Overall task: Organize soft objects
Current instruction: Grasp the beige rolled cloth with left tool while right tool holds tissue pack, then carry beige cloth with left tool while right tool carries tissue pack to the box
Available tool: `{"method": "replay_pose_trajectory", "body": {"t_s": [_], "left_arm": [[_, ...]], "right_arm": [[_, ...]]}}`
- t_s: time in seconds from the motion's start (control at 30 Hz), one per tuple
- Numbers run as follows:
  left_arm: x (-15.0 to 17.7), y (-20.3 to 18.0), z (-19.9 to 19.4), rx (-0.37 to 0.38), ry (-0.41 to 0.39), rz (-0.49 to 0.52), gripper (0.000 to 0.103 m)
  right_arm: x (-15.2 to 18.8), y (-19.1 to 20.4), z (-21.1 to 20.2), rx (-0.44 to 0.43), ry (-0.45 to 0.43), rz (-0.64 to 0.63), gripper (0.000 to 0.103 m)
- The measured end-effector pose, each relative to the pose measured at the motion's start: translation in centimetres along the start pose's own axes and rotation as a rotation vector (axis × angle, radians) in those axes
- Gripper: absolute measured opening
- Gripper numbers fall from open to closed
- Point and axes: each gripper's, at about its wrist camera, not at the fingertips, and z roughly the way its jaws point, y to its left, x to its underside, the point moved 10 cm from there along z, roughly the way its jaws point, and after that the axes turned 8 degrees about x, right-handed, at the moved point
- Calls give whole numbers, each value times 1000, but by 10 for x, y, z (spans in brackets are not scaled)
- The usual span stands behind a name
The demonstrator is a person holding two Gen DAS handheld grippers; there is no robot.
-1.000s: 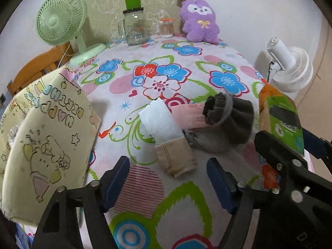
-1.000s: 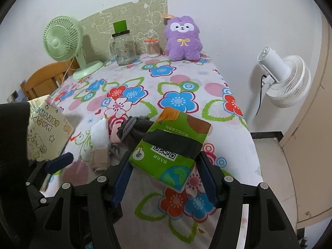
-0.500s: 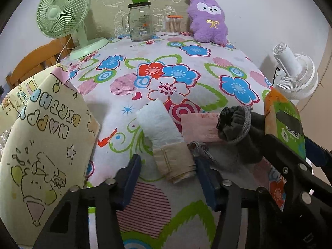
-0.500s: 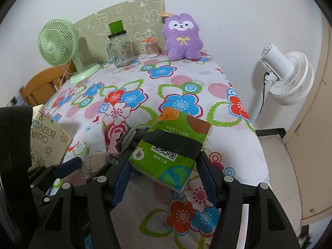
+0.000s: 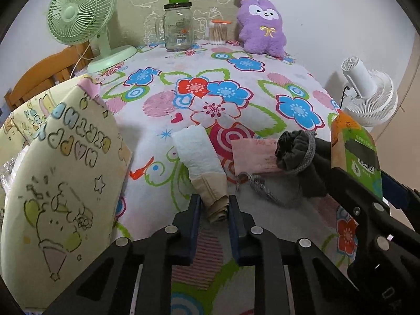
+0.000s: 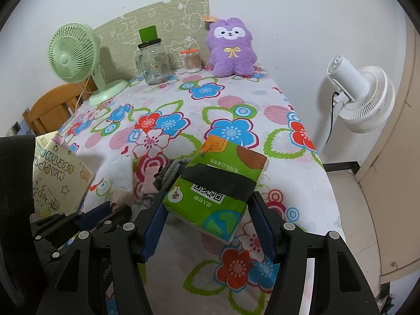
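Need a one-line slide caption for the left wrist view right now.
Left gripper pinches the beige end of the rolled white sock on the floral tablecloth, beside the grey drawstring pouch.

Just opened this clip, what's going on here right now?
A person is tidying soft items on a floral tablecloth with two handheld tools. The left tool is shut on the beige end of a white-and-beige sock. The right tool grips a green tissue pack, held above the table. A dark grey sock and a pink packet lie between them. A birthday gift bag stands at the left.
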Motion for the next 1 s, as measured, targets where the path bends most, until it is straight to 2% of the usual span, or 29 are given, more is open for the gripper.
{"method": "replay_pose_trajectory", "body": {"t_s": [0.43, 1.0], "left_arm": [[18, 1, -26, 9, -20, 21, 18], [22, -4, -69, 22, -82, 51, 18]], "right_arm": [[18, 9, -27, -1, -8, 12, 65], [18, 18, -69, -2, -69, 5, 65]]}}
